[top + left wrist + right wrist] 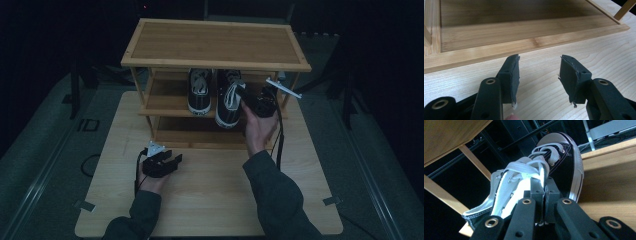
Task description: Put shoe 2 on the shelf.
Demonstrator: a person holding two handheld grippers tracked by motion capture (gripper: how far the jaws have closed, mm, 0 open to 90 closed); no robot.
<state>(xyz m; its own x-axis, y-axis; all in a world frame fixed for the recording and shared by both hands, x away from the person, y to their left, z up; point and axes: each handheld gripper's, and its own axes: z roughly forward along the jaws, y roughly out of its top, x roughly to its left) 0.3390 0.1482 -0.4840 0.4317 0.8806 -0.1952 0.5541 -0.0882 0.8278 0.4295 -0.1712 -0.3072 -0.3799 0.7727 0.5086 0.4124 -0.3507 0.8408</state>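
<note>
A small wooden shoe rack with three shelves (215, 45) stands on the pale wooden table (210, 200). The right gripper (543, 192) pinches the side of a black canvas shoe with white laces (229, 102) on the middle shelf, beside a matching black shoe (199, 92). The left gripper (539, 80) rests on the table near the rack, its jaws spread wide with nothing between them.

A light wooden counter (210, 190) stands on a grey floor (30, 150) in a dark room. On its far half is a bamboo shoe rack (215, 42) with three levels; the top level is bare. In the left gripper view the lowest shelf (499, 35) of the rack rests on the counter. A small piece of tape (84, 205) lies at the near left corner of the counter, and another piece (332, 200) at the near right.
</note>
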